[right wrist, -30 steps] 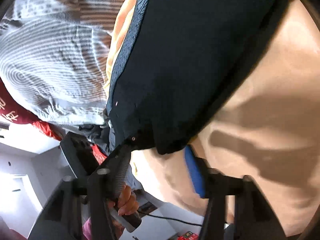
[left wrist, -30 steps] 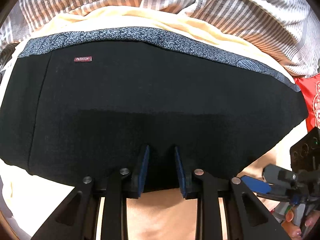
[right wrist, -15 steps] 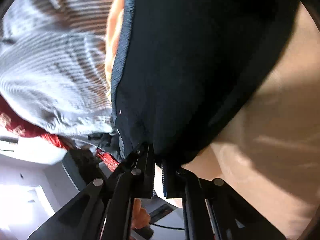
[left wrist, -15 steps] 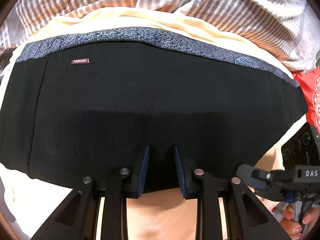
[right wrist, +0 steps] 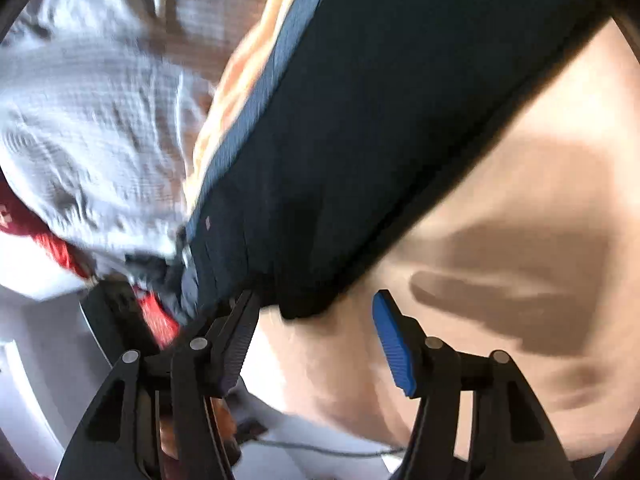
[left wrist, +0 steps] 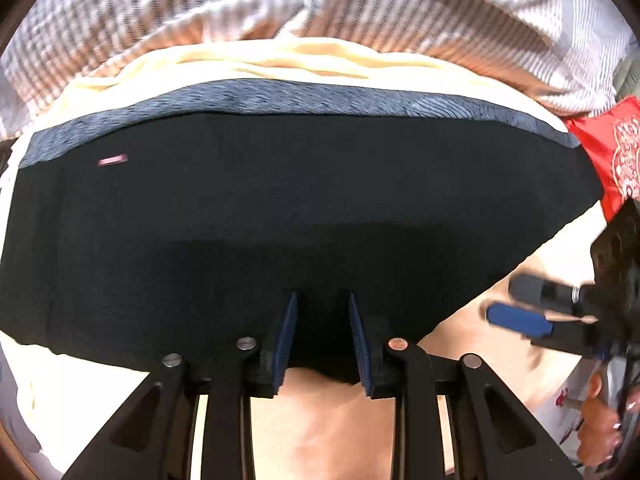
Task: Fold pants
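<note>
bare sheet (right wrist: 520,128) beside pants (left wrist: 300,220) (striped bedding (left wrist: 200,4) behind)

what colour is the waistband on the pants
Blue-grey with a fine speckled pattern, against the black pants. The waistband shows best in the left wrist view.

The right gripper (right wrist: 316,332) jaws are opening beside the black pants (right wrist: 392,128) corner.

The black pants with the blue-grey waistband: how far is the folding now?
Done: the black pants with the blue-grey patterned waistband already lie as a flat, compact panel on the peach sheet. In hand: the left gripper has the near hem between its pads; the right gripper is opening, its pads off the pants' corner. Left: whether another fold is needed, I cannot tell.
</note>
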A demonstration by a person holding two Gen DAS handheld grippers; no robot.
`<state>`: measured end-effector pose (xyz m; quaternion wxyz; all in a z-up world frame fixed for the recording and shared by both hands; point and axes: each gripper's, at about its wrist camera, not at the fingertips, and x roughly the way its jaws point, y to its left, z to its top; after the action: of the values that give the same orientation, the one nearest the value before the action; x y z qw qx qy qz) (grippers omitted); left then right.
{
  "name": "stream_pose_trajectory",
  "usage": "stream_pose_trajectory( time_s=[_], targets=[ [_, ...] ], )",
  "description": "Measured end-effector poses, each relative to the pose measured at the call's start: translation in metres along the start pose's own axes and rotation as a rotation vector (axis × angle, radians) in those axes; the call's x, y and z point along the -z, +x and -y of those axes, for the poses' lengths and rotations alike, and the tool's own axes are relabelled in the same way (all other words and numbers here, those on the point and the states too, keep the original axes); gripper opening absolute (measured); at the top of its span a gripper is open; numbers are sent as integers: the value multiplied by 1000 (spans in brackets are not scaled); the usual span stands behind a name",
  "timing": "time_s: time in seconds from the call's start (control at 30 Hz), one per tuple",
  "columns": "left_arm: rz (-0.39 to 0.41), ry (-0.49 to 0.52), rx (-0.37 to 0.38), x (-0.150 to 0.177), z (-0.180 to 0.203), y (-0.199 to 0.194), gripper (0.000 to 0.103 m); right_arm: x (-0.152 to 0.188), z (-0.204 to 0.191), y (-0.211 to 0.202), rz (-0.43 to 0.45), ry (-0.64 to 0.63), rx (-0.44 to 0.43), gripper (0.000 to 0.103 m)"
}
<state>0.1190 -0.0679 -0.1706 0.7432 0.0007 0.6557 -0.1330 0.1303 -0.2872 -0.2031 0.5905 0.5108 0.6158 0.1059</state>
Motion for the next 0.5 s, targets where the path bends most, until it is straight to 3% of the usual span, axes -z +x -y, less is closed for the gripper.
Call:
stream_pose_trajectory(
  time_s=[0.03,0.07,0.1,0.13,0.23,0.33,0.37,0.5],
  targets=[
    [-24,8,-10,1,3,8,30,-4,5,-1,10,26,-9,63],
    [-51,18,-24,4,5,16,30,-10,11,-2,27,62,-24,53],
    [-25,45,-41,9,8,19,30,-13,14,-3,41,91,-37,17],
    [-9,70,-51,12,10,19,30,-15,20,-5,64,135,-42,4],
    [-16,96,-56,14,13,19,30,-8,42,-10,91,258,-74,5],
    [-25,87,-48,10,12,21,30,3,49,-26,85,259,-6,5],
    [-24,90,-52,9,13,22,30,5,47,-33,83,235,9,9],
    [-8,122,-84,14,21,23,30,-6,15,-61,112,24,122,9]
  ],
)
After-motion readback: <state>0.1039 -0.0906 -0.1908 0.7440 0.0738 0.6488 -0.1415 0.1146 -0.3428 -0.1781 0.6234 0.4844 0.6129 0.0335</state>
